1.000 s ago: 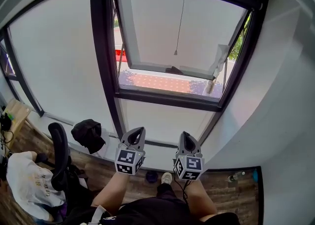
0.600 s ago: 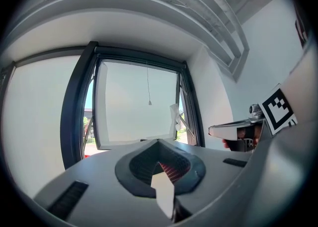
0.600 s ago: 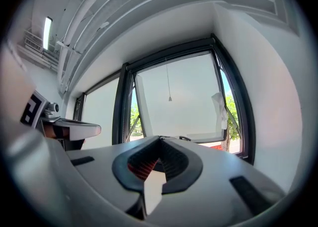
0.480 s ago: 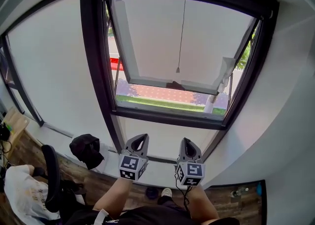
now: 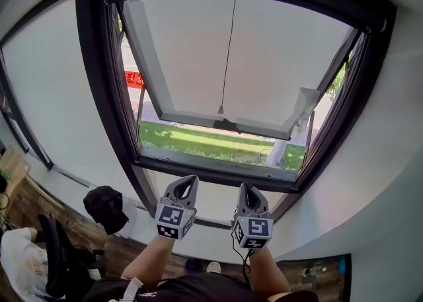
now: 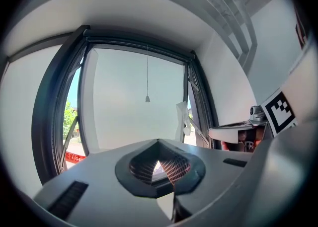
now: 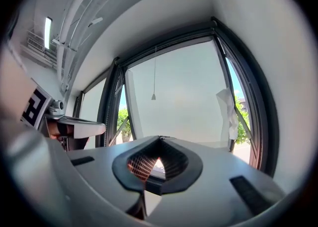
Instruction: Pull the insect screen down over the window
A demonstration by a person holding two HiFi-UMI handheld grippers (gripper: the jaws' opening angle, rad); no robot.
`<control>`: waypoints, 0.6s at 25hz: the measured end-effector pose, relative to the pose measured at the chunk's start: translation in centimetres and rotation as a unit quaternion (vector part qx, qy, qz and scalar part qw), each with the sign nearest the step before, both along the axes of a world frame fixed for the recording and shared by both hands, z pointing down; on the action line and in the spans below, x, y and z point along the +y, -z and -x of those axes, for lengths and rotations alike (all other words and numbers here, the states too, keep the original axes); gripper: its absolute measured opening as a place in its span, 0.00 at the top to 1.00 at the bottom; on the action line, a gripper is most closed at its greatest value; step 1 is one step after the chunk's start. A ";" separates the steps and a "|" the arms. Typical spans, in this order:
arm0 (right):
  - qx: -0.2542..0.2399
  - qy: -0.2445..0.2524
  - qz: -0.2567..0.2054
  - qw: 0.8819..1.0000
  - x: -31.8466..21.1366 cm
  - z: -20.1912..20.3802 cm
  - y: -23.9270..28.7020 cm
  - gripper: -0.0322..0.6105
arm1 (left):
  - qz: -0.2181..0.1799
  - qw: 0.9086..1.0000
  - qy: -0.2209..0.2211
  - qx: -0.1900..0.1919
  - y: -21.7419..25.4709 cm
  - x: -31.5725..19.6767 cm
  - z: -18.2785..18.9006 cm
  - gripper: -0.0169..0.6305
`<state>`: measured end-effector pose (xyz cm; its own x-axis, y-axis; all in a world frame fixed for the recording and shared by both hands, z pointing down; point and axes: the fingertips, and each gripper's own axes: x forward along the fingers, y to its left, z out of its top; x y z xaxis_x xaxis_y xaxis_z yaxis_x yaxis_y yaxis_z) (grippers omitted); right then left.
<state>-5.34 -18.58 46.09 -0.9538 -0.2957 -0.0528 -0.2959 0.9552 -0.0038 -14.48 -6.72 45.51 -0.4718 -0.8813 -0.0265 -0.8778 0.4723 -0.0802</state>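
the left gripper (image 5: 190, 180) and right gripper (image 5: 244, 187) are sitting side by side at the lower middle, each showing jaws pressed together on nothing. the insect screen's pull cord (image 5: 229, 43) is hanging down the centre of the window (image 5: 99, 96), above both.

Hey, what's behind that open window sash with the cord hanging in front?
Below the sash's lower edge, grass shows, with a red object at the left. Its white pane covers the rest of the outside.
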 end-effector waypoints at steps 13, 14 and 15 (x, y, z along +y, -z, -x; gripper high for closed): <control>-0.003 0.033 -0.020 0.999 -6.6 7.5 2.4 0.94 | 0.014 0.999 0.020 -0.028 1.9 -6.6 6.9 0.96; -0.003 0.030 -0.022 0.999 -6.9 7.8 2.4 0.94 | 0.014 0.999 0.017 -0.031 2.1 -6.9 7.3 0.96; -0.003 0.029 -0.021 0.999 -7.1 8.1 2.5 0.94 | 0.014 0.999 0.015 -0.033 2.3 -7.2 7.7 0.96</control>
<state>-13.45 -25.68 43.63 -0.9687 -0.2380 -0.0702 -0.2408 0.9699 0.0348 -22.15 -13.90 43.25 -0.4953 -0.8680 -0.0340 -0.8559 0.4944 -0.1515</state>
